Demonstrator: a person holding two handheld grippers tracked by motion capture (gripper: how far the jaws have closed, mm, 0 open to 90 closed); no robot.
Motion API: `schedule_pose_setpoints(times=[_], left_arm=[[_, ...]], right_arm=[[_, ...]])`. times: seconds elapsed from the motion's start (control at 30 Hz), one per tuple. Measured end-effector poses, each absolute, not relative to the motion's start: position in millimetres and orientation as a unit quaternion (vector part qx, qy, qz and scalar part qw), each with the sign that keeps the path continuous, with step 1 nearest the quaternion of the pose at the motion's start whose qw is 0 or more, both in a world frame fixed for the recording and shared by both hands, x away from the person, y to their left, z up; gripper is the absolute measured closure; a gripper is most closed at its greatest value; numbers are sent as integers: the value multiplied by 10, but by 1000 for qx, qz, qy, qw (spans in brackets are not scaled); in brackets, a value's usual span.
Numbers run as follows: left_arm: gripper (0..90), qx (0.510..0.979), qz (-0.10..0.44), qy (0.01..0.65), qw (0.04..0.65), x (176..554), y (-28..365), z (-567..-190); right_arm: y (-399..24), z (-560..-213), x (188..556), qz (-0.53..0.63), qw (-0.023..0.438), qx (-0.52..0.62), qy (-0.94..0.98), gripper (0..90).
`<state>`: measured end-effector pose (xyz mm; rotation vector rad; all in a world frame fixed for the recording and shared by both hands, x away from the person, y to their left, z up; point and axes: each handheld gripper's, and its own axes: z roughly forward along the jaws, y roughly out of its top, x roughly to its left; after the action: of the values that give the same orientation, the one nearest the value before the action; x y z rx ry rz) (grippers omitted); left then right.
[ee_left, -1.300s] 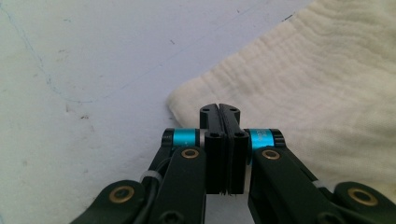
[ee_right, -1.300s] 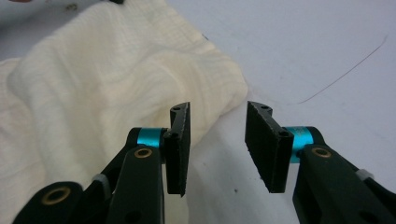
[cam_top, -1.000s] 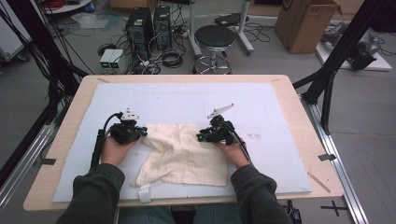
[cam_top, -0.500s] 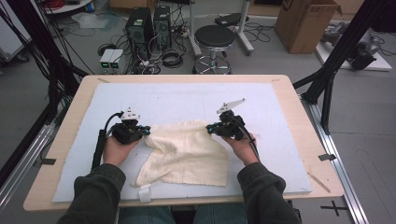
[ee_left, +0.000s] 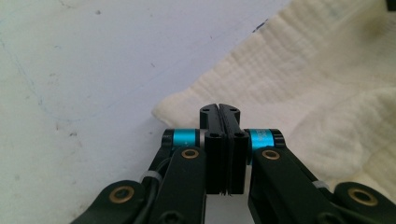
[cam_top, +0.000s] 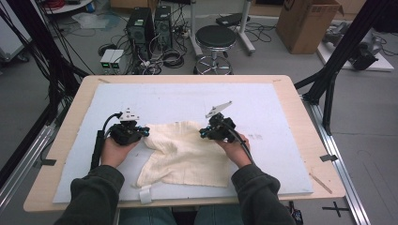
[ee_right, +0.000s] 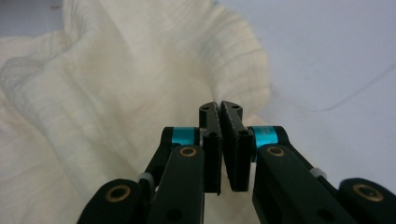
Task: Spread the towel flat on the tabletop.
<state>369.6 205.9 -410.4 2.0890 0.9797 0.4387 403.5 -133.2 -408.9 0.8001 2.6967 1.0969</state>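
**Cream cloth pinched at two corners**

The left tongs (cam_top: 141, 132) sit closed on the far-left corner of the cloth (cam_top: 185, 154), the jaws pressed flat together over the fabric edge in the left gripper view (ee_left: 218, 108). The cloth (ee_left: 322, 93) is a cream, loosely woven piece with a fine crinkled texture, lying rumpled near the middle of the pale blue mat (cam_top: 187, 101) that covers the wooden tabletop (cam_top: 300, 108). Its near edge lies flat and roughly straight, while the far edge bunches into soft folds. A small white tag (cam_top: 145, 194) sticks out near its near-left corner. The right tongs (cam_top: 206, 132) have just been closing and now grip the far-right corner, where the fabric (ee_right: 140, 93) rises in a draped peak toward the jaw tips (ee_right: 220, 106).
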Motion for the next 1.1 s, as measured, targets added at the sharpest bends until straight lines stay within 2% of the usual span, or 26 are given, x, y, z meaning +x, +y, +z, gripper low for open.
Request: schedule_pose_setpoints(times=[0.13,0.2,0.33,0.47,0.77,1.1], left_arm=[[885,823,170,383,384,3658,2091,-4088],[885,825,170,381,381,3648,2088,-4082],[885,829,171,377,375,3642,2059,-4091],[885,829,171,380,373,3653,2046,-4108],[885,831,170,383,367,3672,2057,-4123],[885,830,168,384,368,3693,2072,-4135]], right_arm=[[-1173,-4250,3929,355,43,243,902,856],[-1116,-4304,3868,345,30,233,909,805],[-1128,-4262,3791,356,25,217,909,694],[-1247,-4122,3774,377,34,212,901,653],[-1623,-3898,4042,419,78,269,864,655],[-1904,-4172,4467,415,77,382,822,719]])
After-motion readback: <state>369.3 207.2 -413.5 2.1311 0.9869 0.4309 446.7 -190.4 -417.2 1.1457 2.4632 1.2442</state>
